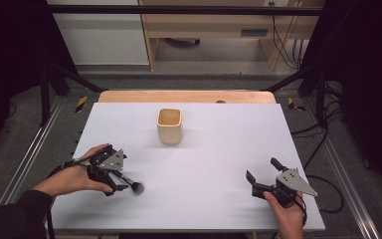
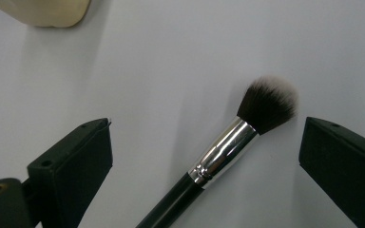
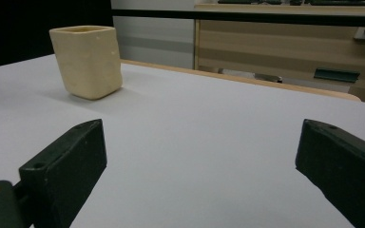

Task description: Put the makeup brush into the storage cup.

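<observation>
— Left gripper (image 1: 128,185) first: how do its jaws stand?

— Wide apart. In the left gripper view the two black jaws rise on either side of the brush (image 2: 228,154), and neither one touches it. Nothing is clamped.

— Where does the brush lie, taking the cup (image 1: 169,125) as the mark?

— On the white table (image 1: 214,149), well in front of the cup and off to its left, on the person's side. In the left gripper view a corner of the cup shows at the top left, well apart from the brush.

— How does the brush lie?

— Flat on the table. Its dark bristles with pale tips point away from the hand, the silver collar sits behind them, and the black handle runs back between the jaws.

— And the right gripper (image 1: 262,176)?

— Also spread wide, holding nothing. It sits in front of the cup and well off to its right, near the table's near edge, held in the person's right hand (image 1: 287,211). In the right gripper view the cup stands upright beyond the left jaw, with bare table between the jaws.

— Anything about the cup itself?

— Cream, squarish, open at the top, standing near the far middle of the table. I cannot tell whether anything is inside.
</observation>
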The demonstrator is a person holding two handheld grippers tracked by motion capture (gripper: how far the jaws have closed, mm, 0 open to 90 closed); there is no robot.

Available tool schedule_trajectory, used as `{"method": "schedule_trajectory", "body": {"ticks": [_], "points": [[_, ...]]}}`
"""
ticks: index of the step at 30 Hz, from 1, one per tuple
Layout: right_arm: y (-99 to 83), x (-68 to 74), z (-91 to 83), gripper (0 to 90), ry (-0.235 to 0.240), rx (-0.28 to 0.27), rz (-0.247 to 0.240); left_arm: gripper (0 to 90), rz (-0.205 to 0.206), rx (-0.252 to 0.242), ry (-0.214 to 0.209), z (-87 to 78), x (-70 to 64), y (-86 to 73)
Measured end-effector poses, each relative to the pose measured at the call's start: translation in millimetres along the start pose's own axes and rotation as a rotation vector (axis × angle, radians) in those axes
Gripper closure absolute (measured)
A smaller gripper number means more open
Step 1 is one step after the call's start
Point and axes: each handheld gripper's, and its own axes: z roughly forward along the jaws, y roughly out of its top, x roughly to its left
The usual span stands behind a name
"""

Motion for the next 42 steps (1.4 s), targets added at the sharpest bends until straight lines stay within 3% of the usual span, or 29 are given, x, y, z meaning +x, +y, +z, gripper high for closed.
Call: {"method": "schedule_trajectory", "body": {"ticks": [7, 19, 24, 42], "points": [[0.0, -0.4, 0.0, 3.4, -0.002, -0.004, 0.005, 3.7, 0.049, 0.060, -0.027, 1.0, 1.2, 4.5], [0.9, -0.1, -1.1, 3.1, 0.007, -0.013, -0.001, 4.6, 0.110, 0.121, -0.043, -2.2, -0.8, 14.4], [1.0, -0.6, -1.2, 3.1, 0.006, -0.018, 0.003, 4.5, 0.106, 0.117, -0.042, -2.2, -1.2, 15.1], [1.0, -0.5, -1.7, 3.3, 0.002, -0.016, 0.009, 5.3, 0.137, 0.194, -0.058, 6.5, 4.2, 12.6]]}}
